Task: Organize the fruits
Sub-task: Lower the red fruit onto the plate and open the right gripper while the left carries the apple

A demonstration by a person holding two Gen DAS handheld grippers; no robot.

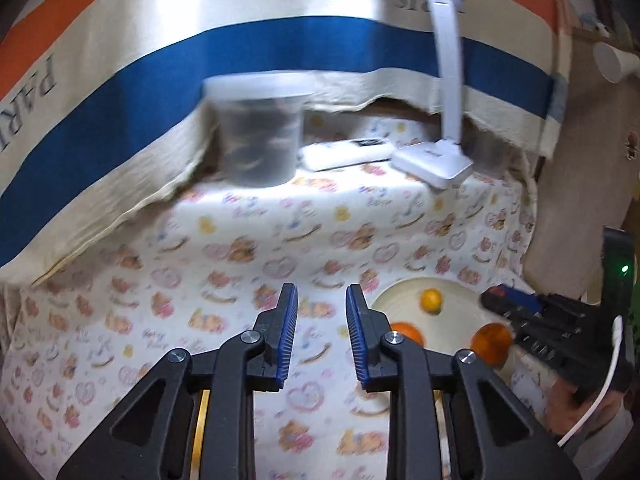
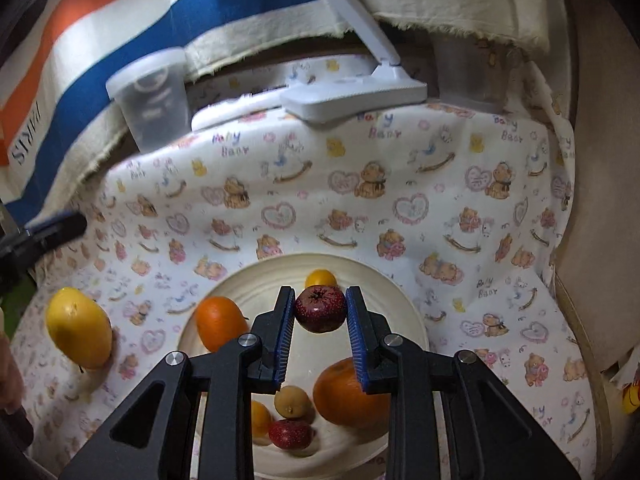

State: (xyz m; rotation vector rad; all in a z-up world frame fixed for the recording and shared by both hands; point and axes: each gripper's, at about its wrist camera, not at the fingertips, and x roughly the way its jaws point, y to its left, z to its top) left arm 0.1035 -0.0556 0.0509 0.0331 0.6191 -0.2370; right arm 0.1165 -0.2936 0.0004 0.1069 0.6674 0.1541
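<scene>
In the right wrist view my right gripper (image 2: 320, 309) is shut on a small dark red fruit (image 2: 320, 309) and holds it above a cream plate (image 2: 396, 304). On the plate lie an orange (image 2: 218, 322), a big orange (image 2: 344, 394), a small yellow fruit (image 2: 320, 278), a tan fruit (image 2: 291, 401), a red fruit (image 2: 290, 434) and a small orange fruit (image 2: 260, 418). A yellow mango (image 2: 78, 328) lies on the cloth left of the plate. My left gripper (image 1: 322, 328) is open and empty over the cloth, left of the plate (image 1: 400, 294).
A baby-print cloth (image 2: 400, 200) covers the table. At the back stand a clear lidded tub (image 1: 256, 132), a white lamp base (image 1: 434, 160), a white remote (image 1: 346, 154) and a striped cloth backdrop (image 1: 200, 60). The right gripper also shows in the left wrist view (image 1: 500, 300).
</scene>
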